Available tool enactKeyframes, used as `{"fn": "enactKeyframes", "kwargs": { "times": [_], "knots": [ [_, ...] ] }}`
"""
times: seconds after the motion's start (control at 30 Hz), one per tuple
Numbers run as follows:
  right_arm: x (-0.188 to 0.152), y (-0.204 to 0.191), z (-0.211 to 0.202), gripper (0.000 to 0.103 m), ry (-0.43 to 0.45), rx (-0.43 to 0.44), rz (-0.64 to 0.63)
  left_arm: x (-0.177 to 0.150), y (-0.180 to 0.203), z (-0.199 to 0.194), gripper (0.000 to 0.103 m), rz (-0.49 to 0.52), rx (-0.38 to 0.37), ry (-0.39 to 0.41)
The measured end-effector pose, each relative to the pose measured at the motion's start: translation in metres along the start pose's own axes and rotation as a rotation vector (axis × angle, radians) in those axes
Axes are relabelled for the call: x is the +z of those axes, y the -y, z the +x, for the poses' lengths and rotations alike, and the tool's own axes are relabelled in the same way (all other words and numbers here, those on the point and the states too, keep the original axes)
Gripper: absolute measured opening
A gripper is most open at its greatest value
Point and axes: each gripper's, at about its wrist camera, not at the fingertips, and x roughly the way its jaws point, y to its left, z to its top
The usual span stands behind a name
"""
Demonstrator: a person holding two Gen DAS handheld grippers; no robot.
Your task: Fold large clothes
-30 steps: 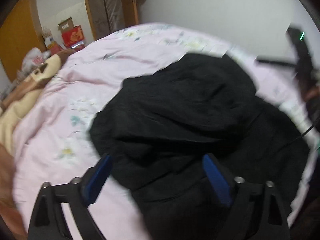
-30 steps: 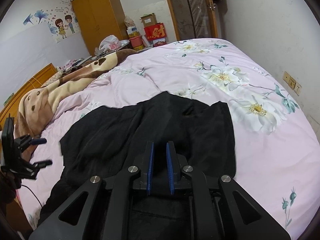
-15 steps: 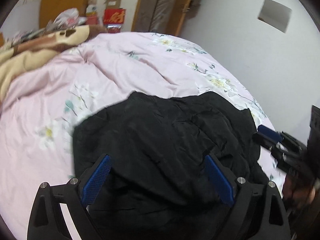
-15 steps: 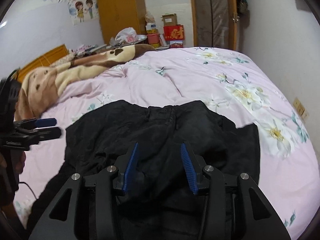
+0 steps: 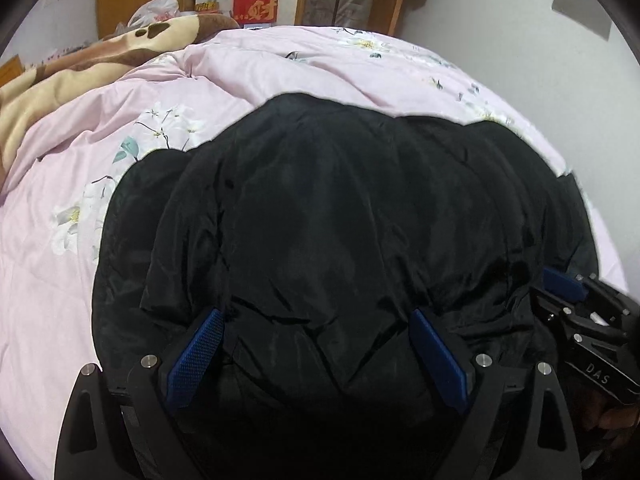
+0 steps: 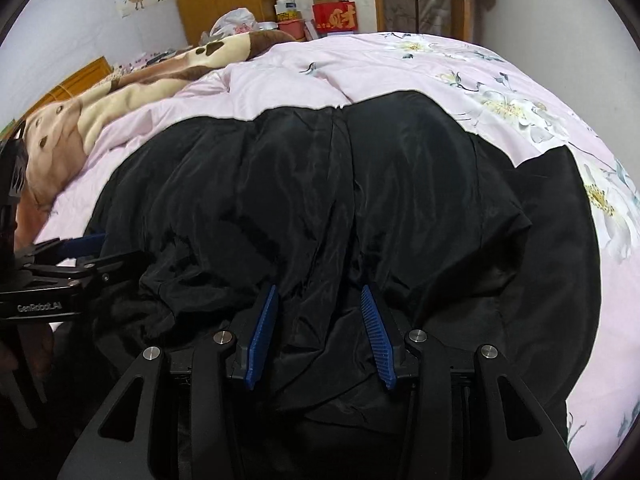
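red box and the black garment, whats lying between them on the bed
In the right wrist view, only the pink floral duvet spans from the red box to the black garment.

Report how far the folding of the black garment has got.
Done: the black garment lies on the pink floral duvet, bunched and creased, with no tidy fold visible.
In hand: nothing is gripped. The left gripper is open wide over the near edge; the right gripper is partly open, cloth between its pads but not pinched.
Left: likely grasping the near edge, flattening the garment, and every fold.
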Motion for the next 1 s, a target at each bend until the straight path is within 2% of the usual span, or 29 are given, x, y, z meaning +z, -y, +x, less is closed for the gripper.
{"fn": "enactKeyframes", "kwargs": {
  "times": [0.07,0.23,0.37,0.43,0.53,0.67,0.77,0.87,1.0],
  "knots": [
    [-0.004,-0.006,0.008,0.044,-0.013,-0.033,-0.034,-0.007,0.002,0.005,0.095,0.017,0.021,0.014],
    [-0.007,-0.006,0.02,0.044,-0.034,-0.047,-0.023,-0.012,0.004,0.016,0.096,-0.006,0.038,0.011],
    [0.0,-0.007,0.012,0.044,-0.055,-0.056,-0.002,-0.007,0.005,0.0,0.096,-0.064,0.043,-0.008],
    [0.006,-0.011,-0.007,0.045,-0.004,-0.054,0.028,-0.006,0.003,-0.014,0.096,-0.092,0.034,0.018],
    [0.002,-0.018,-0.026,0.045,0.057,0.004,0.041,-0.01,0.003,-0.025,0.096,-0.1,0.038,0.019],
    [-0.005,-0.016,-0.005,0.045,-0.002,0.018,0.02,-0.017,0.003,-0.007,0.097,-0.095,0.073,-0.028],
    [-0.003,-0.009,0.013,0.045,-0.041,0.018,0.028,-0.018,0.008,0.002,0.098,-0.081,0.102,-0.016],
    [-0.004,-0.016,0.022,0.045,-0.041,-0.038,-0.016,-0.023,0.015,0.008,0.101,-0.071,0.137,0.0],
    [-0.006,-0.021,0.022,0.045,-0.04,-0.037,-0.006,-0.025,0.017,0.01,0.102,-0.078,0.135,0.002]
  ]
}}
